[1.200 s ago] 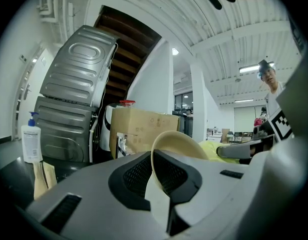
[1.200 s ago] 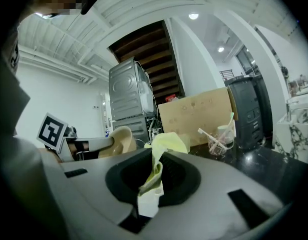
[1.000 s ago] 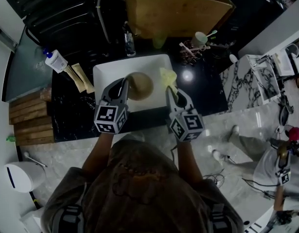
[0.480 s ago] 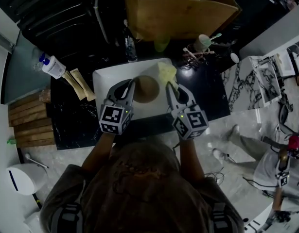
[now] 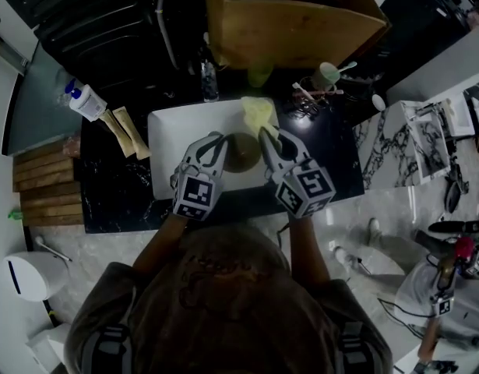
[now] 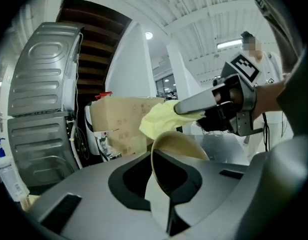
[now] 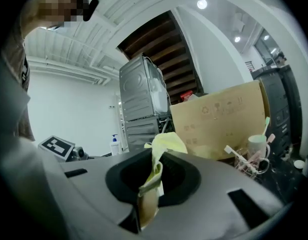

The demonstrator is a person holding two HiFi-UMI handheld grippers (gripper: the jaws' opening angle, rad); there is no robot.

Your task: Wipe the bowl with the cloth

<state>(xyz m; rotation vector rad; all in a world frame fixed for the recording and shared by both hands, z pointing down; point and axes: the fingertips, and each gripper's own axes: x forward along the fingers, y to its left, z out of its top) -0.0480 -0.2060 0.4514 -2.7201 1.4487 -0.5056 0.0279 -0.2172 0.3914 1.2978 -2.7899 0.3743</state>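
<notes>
Smooth bowl (image 5: 241, 153), soft cloth (image 5: 256, 113)

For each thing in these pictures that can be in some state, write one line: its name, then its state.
Bowl: lifted, tipped on edge, gripped by its rim.
Cloth: bunched, pinched at one end.
Left gripper: shut on the bowl.
Right gripper: shut on the cloth.
Pump bottle: upright.
Cup: upright, a toothbrush in it.

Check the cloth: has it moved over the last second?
Yes. The cloth has shifted up the head view, from the right side toward the far rim of the sink.
</notes>
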